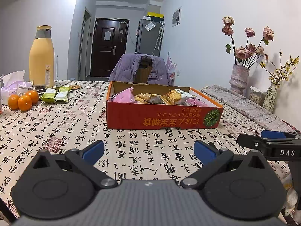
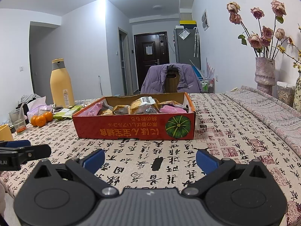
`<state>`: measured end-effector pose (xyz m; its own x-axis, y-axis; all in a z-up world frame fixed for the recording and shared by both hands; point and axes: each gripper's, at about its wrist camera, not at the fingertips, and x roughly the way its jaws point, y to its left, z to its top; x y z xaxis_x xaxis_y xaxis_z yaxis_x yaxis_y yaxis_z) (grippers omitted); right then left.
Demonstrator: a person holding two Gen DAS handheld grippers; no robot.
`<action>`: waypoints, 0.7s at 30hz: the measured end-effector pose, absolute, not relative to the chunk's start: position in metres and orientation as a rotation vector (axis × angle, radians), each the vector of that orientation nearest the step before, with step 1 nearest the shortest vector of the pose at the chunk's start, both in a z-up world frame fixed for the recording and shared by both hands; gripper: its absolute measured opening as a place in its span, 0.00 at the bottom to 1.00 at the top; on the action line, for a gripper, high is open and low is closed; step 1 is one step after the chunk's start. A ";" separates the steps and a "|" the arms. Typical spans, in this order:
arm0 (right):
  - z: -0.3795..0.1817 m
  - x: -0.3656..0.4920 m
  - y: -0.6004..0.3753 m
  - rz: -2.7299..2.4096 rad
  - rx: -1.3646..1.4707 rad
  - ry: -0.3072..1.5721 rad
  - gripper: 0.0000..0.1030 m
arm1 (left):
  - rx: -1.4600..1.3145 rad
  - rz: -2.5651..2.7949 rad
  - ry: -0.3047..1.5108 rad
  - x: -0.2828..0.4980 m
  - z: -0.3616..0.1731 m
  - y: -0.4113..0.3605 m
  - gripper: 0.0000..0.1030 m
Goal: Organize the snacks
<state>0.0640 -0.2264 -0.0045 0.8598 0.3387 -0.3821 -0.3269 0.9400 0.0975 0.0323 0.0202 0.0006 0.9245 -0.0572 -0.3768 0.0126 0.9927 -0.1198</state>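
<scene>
I have both tools hovering low over the surface [image 1: 56, 124], short of the box [image 1: 161, 118]. My left hand-held gripper [image 1: 149, 151] is spread wide with nothing between its blue pads, and the right hand-held gripper [image 2: 150, 160] is the same: wide and empty.

The box sits in the middle, near side facing me, already carrying pink [image 1: 124, 96], gold and white packets. What looks left to tidy, as far as I can judge, are the green packets [image 1: 54, 94] lying loose at the far left, just beside the oranges [image 1: 23, 100] and in front of the yellow bottle [image 1: 41, 56].

So I take the step in hand to be a reach with the left tool for one of those green packets. To do it well I would swing left, keeping low but off the cloth. I would come in from the box side, so the oranges stay outside the jaws and do not roll. The packets overlap, so I would take the nearest by its sealed edge, not its puffed middle, which could slip or crush. I would close gently and lift only once it separates from its neighbours.

The right tool should stay clear of the left one's path; it sits close beside it.
</scene>
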 end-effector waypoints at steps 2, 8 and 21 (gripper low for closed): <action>-0.004 0.064 -0.227 0.348 0.030 0.406 1.00 | -0.115 -0.036 0.389 0.032 0.001 0.020 1.00; -0.004 0.063 -0.227 0.352 0.028 0.406 1.00 | -0.114 -0.036 0.387 0.032 0.001 0.020 1.00; -0.004 0.063 -0.226 0.351 0.028 0.405 1.00 | -0.110 -0.046 0.382 0.031 0.003 0.020 1.00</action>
<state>0.0631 -0.2265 -0.0039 0.8596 0.3404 -0.3810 -0.3292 0.9393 0.0965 0.0306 0.0205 0.0034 0.9268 -0.0653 -0.3697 0.0238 0.9930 -0.1156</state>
